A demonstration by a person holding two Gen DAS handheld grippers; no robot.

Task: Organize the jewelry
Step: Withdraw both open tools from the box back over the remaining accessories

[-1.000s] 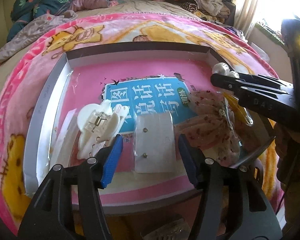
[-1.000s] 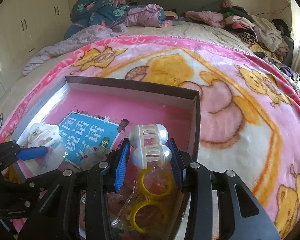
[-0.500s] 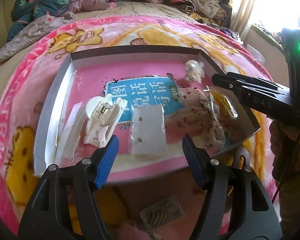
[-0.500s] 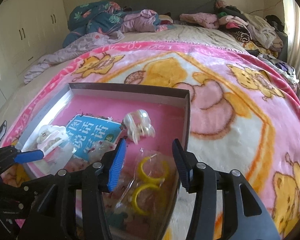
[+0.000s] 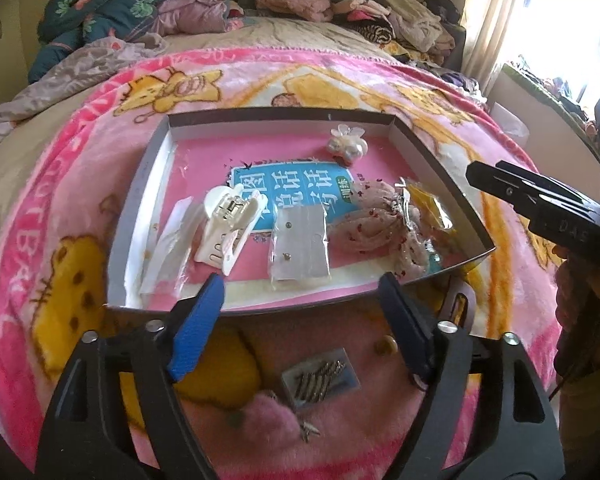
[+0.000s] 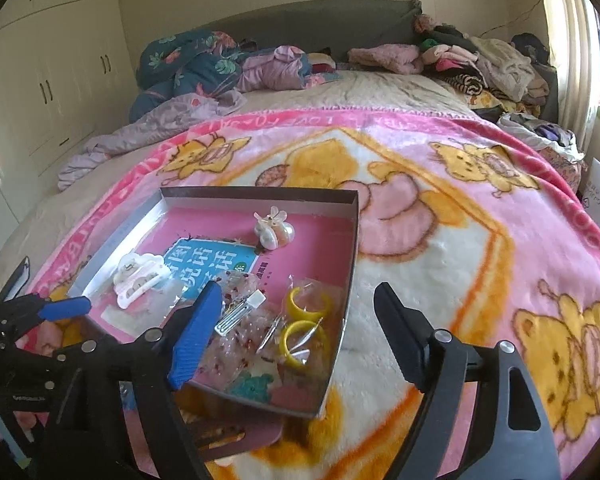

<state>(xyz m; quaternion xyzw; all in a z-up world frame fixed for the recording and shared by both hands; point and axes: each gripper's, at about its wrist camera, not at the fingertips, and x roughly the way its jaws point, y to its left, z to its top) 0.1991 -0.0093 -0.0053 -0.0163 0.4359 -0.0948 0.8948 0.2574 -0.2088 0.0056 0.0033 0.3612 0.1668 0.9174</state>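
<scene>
A shallow box lid [image 5: 440, 168] lies on the pink cartoon blanket [image 5: 60, 200] on the bed. Inside it, left to right: a white claw clip [image 5: 226, 228], a small bag of stud earrings [image 5: 300, 246], a speckled pink scrunchie [image 5: 380, 226] and yellow hoops in a bag [image 6: 306, 320] — with a pearly hair clip [image 5: 348, 148] lying free near the far wall. The left hand-held gripper [image 5: 300, 304] hovers spread at the near rim, empty. The right hand-held gripper [image 6: 300, 312] is spread too, holding nothing, above the lid's right corner.

The pearl hair clip [image 6: 273, 229], earlier clamped in the right gripper [image 6: 300, 328], now lies in the tray [image 6: 352, 240] at its 1 o'clock corner. That gripper now gapes empty, drawn back.
</scene>
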